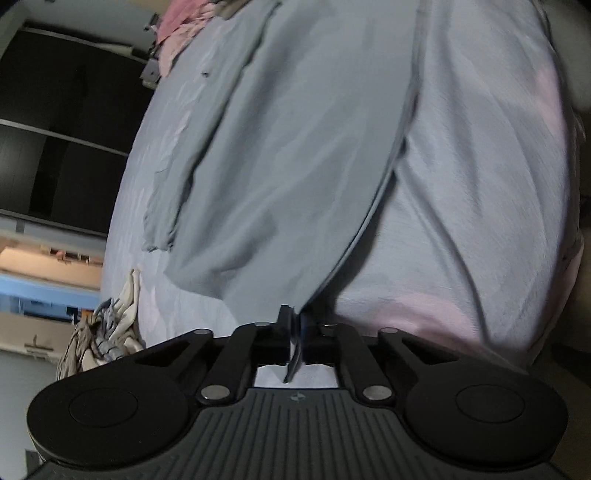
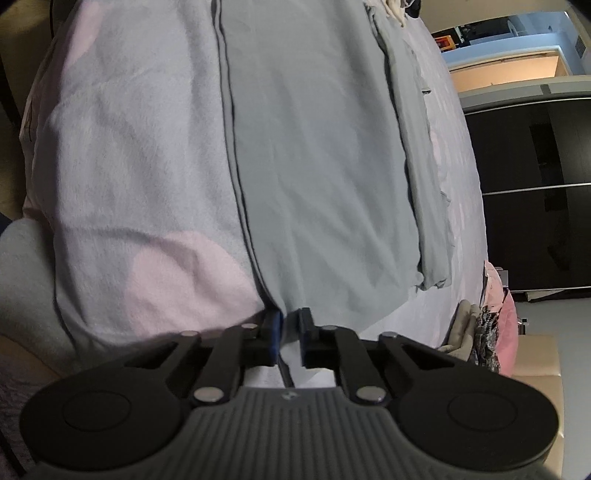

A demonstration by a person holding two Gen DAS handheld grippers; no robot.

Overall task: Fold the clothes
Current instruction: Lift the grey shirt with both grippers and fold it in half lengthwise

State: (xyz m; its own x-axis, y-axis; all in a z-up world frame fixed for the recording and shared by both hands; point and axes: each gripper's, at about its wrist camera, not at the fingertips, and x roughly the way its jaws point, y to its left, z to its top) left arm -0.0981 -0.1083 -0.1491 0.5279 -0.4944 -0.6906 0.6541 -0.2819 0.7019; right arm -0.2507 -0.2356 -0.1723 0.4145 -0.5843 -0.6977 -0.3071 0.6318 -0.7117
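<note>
Left wrist view: left tool (image 1: 294, 325) has its jaws pinched nearly together on the near edge of the grey garment (image 1: 295, 147), and a dark strip of hem runs down between the fingers. Right wrist view: right tool (image 2: 290, 328) is narrow too, with a fold of the same grey garment (image 2: 314, 166) passing between its blue-padded fingers (image 2: 273, 328); the gap there looks a bit wider, but cloth fills it, so I read it as gripping.

The garment lies spread flat on the bed (image 1: 480, 184), over a pale lilac and pink cover. One long side already looks folded in: a sleeve or side flap (image 2: 424, 177) sits doubled along the far edge in the right view. The near edge is a dark seam (image 2: 231, 129) running away from the tool.

Other clothes wait in piles at the bed's edges: a pink heap (image 1: 177, 29) and a beige-grey bundle (image 1: 107, 332). A dark wardrobe (image 2: 535, 184) stands beyond the bed.

Step in hand, as I judge it: both tools have taken hold of the near hem or corners, ready for the next fold.

Next move likely calls for lifting both corners together, keeping the edge taut and level, carrying it across over the body of the garment, and laying it down aligned with the opposite edge before letting go. Uneven lift would skew the fold. Thin cloth could slip from the wider right grip.
</note>
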